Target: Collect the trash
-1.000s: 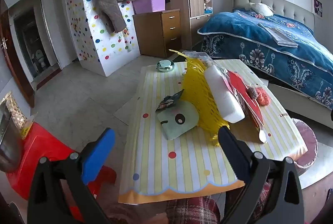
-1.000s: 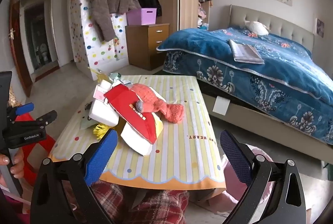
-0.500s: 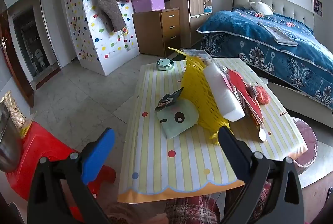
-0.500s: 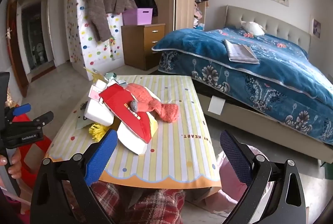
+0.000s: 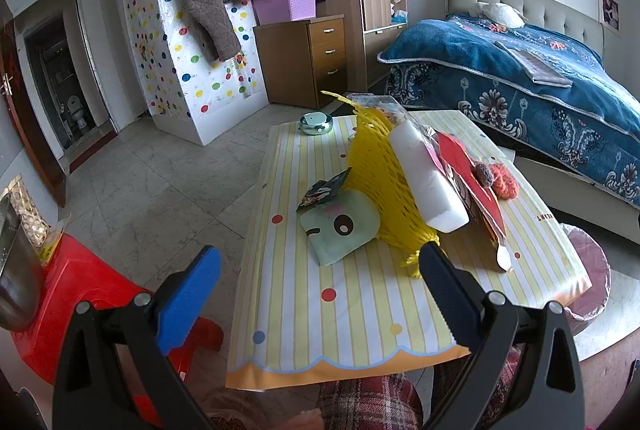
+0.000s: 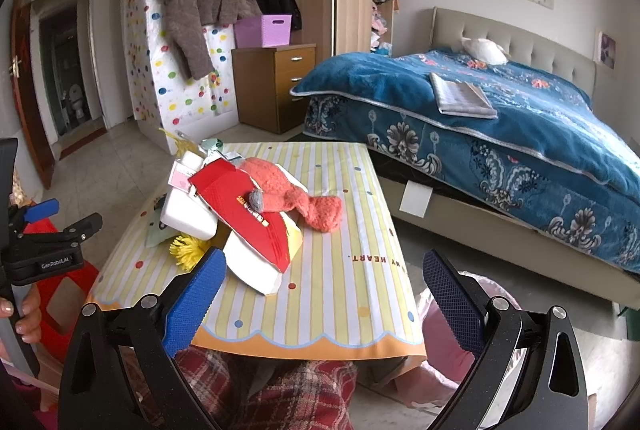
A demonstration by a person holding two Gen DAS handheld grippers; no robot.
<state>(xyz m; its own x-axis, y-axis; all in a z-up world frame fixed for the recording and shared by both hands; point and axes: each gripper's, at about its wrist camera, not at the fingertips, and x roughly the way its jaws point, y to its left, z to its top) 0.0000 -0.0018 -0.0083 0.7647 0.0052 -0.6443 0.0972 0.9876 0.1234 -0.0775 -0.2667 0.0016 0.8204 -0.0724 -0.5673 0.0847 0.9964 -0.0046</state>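
Note:
A pile of trash lies on the striped table: a yellow foam net, a white foam block, a red paper box, an orange knitted sock, a small dark wrapper and a pale green face-print pad. My left gripper is open and empty over the table's near left edge. My right gripper is open and empty over the near edge, with the pile just beyond its left finger. The left gripper also shows at the left of the right wrist view.
A pink-lined bin stands by the table's right side, also in the right wrist view. A red plastic stool stands left. A small round tin sits at the table's far end. A bed lies on the right.
Both grippers have drifted slightly; the right wrist view has shifted a little so the table sits lower and nearer. Both stay open, and the pile has not moved.

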